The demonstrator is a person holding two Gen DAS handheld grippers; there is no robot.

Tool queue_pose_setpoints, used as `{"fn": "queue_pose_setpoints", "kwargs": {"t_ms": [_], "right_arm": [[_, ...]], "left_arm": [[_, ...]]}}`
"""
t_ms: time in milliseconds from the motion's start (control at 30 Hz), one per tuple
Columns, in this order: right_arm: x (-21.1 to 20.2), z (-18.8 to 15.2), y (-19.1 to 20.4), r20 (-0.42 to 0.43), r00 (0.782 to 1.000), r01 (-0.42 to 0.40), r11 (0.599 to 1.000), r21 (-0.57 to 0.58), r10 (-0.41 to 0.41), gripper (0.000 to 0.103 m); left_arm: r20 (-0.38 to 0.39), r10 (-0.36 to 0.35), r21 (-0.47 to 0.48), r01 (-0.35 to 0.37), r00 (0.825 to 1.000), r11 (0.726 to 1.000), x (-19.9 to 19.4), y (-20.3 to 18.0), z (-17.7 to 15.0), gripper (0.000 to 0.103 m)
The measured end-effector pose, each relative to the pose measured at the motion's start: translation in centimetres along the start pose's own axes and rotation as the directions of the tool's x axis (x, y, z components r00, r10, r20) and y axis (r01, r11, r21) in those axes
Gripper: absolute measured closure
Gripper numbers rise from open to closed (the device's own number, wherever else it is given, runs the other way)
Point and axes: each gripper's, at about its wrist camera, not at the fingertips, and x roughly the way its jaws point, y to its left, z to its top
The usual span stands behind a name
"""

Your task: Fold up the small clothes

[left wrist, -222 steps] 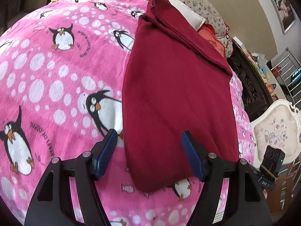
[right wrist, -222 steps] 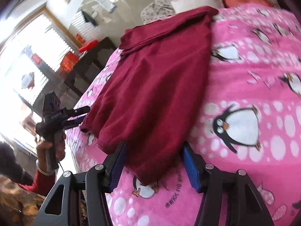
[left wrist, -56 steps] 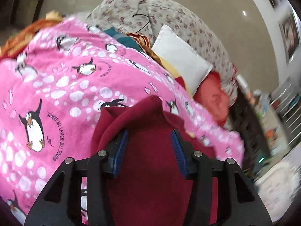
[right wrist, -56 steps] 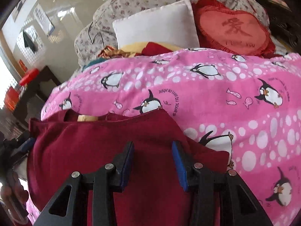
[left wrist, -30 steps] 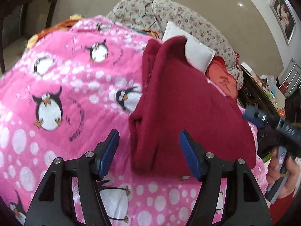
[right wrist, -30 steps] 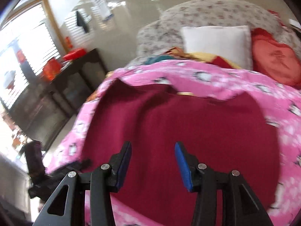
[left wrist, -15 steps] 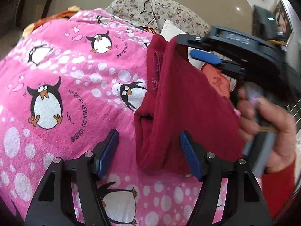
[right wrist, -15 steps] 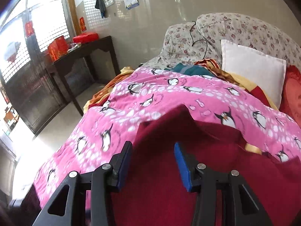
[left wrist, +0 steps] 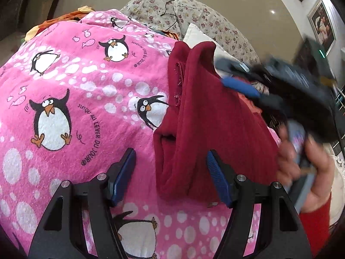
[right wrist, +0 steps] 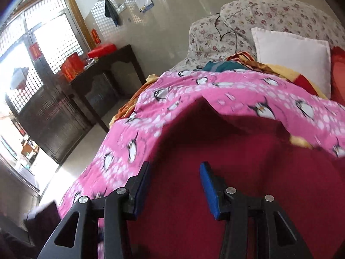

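A dark red garment (left wrist: 215,129) lies on the pink penguin blanket (left wrist: 64,86), its left side bunched into an upright ridge. My left gripper (left wrist: 170,164) is open at the garment's near end. Its right pad is close to the cloth and its left pad stands clear over the blanket. My right gripper (left wrist: 230,75), blurred and held by a hand (left wrist: 301,161), reaches over the garment's far right side. In the right wrist view the right gripper (right wrist: 175,177) hangs open above the red garment (right wrist: 237,172), with the cloth spread under both fingers.
Floral pillows (right wrist: 258,17), a white pillow (right wrist: 291,58) and a red cushion (right wrist: 338,75) line the head of the bed. A dark side table (right wrist: 103,71) with red boxes stands on the floor beside the bed. The pink blanket (right wrist: 237,90) falls off at the left edge.
The right gripper and its hand have come in from the right over the garment. The garment's left side has risen into a taller ridge. The left gripper has hardly moved.
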Motion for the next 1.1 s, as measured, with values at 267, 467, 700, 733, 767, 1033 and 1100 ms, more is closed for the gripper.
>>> {"fn": "queue_pose_setpoints", "kwargs": {"t_ms": [267,467,700,733,767,1033,1100], "right_arm": [[-6.1,-5.4,-3.4,0.064,0.994,0.080,0.990,0.114,-0.087,0.056],[-9.1,-5.7,-5.5,0.135,0.991,0.000,0.984,0.176,-0.024,0.056],[-11.0,-5.3,-7.3,0.164,0.986,-0.009,0.982,0.191,-0.023,0.055],[-11.0,-5.3,-8.0,0.164,0.986,-0.016,0.978,0.209,-0.019,0.055],[-10.9,-5.3,-8.6,0.162,0.987,-0.015,0.975,0.220,-0.022,0.055],[-8.4,-5.6,-11.2,0.166,0.981,0.060,0.975,0.212,-0.097,0.072],[-8.4,-5.6,-11.7,0.210,0.977,-0.024,0.972,0.236,-0.027,0.079]], "left_arm": [[0.071,-0.016,-0.088,0.022,0.997,0.996,-1.3,0.7,1.6,0.020],[-0.020,-0.002,-0.088,0.001,1.000,0.996,1.9,-0.6,4.4,0.020],[-0.097,-0.013,-0.042,0.009,0.995,0.999,5.9,-2.2,5.5,0.019],[-0.098,-0.018,-0.039,0.015,0.995,0.999,6.0,-2.3,5.6,0.019],[-0.106,-0.025,-0.036,0.022,0.994,0.999,6.1,-2.4,5.7,0.019],[-0.140,-0.055,-0.017,0.053,0.989,0.998,5.0,-3.4,5.8,0.073],[-0.142,-0.063,-0.016,0.062,0.988,0.998,4.6,-3.7,6.0,0.074]]}}
